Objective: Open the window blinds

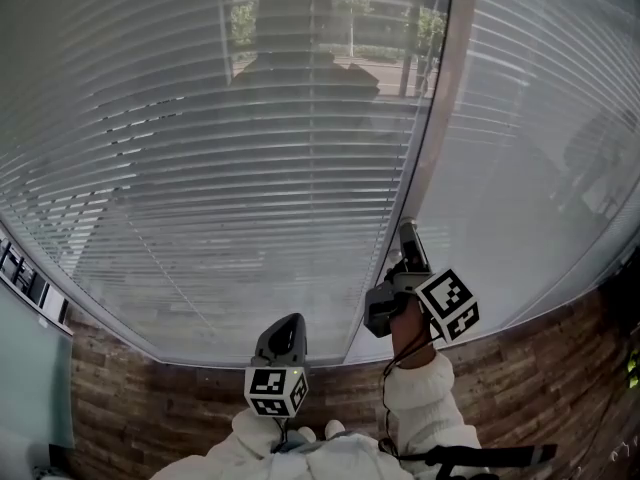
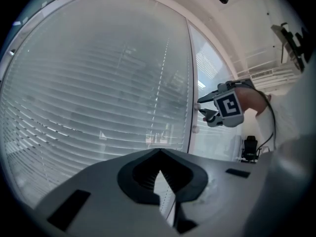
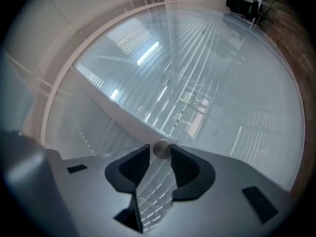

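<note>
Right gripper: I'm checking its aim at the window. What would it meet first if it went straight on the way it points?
Most likely the small round knob on the window post. It sits right at the open jaw tips of the right gripper, with no sign that they pinch it. Depth is unclear.

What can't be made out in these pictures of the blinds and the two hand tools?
Head view: the blinds run off the top edge, so their top rail is unseen.
Right gripper view: the round knob at the jaws' tips is blurred; whether the right gripper touches it is unclear.
All views: the street outside is hazy through the slats.
</note>
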### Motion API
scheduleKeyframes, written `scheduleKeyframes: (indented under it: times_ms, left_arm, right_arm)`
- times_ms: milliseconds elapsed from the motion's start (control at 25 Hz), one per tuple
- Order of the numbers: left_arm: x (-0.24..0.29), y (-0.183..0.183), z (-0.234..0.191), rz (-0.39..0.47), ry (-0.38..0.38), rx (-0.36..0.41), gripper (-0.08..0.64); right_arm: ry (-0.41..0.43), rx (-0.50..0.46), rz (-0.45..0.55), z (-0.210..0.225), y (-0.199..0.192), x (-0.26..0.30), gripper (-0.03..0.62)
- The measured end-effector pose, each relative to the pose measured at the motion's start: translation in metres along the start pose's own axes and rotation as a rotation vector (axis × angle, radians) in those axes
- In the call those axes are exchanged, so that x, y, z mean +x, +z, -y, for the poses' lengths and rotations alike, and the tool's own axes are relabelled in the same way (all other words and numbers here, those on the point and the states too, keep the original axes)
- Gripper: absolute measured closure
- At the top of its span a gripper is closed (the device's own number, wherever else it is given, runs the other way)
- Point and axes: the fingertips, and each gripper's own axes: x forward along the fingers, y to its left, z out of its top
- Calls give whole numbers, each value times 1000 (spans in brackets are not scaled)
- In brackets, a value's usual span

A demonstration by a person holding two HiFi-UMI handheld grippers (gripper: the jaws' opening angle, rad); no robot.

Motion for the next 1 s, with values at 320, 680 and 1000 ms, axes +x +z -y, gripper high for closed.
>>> scheduleKeyframes:
  times_ms: [320, 680, 1000]
  left_arm:
    - [3, -2, 7, -2, -31, -13, 561]
    - [3, 0, -1, 5, -36, -14, 561]
    - [3, -1, -8, 2, -28, -22, 561]
  right_arm:
    - [-77, -138, -45, 1, -4, 2, 451]
    - [-101, -65, -16, 6, 1, 8, 457]
    - [-94, -254, -50, 2, 1, 10, 462]
